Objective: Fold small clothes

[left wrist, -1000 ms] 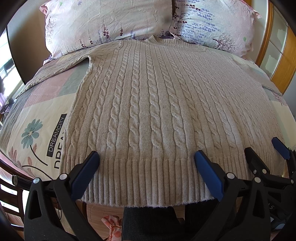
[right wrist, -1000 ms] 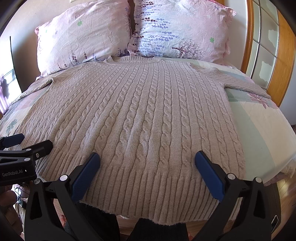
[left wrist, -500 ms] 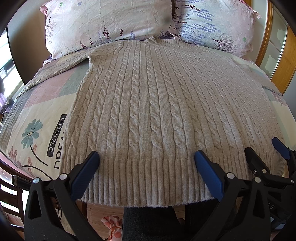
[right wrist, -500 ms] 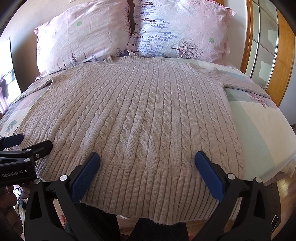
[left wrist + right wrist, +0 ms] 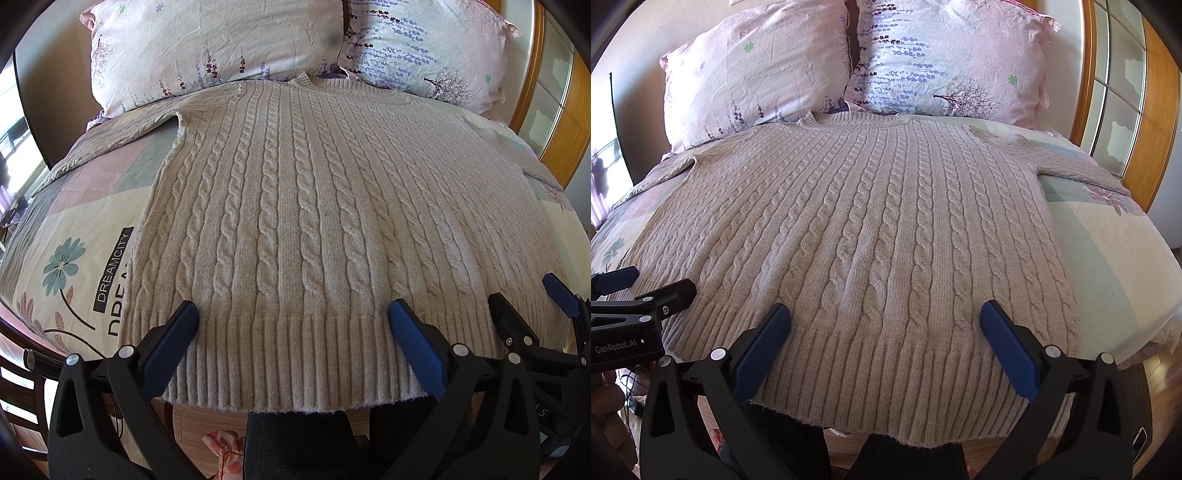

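A beige cable-knit sweater [image 5: 295,206] lies flat on the bed, collar toward the pillows, ribbed hem hanging over the near edge; it also fills the right wrist view [image 5: 871,229]. Its sleeves stretch out to the left [image 5: 122,136] and right [image 5: 1082,162]. My left gripper [image 5: 293,314] is open and empty above the hem's left half. My right gripper [image 5: 885,317] is open and empty above the hem's right half. Each gripper shows in the other's view: the right one [image 5: 532,299], the left one [image 5: 646,284].
Two floral pillows [image 5: 221,48] [image 5: 956,62] stand at the head of the bed. The patterned bedsheet [image 5: 74,251] shows on both sides of the sweater. A wooden-framed panel [image 5: 1160,122] rises at the right. Dark trouser legs [image 5: 295,443] and floor lie below the hem.
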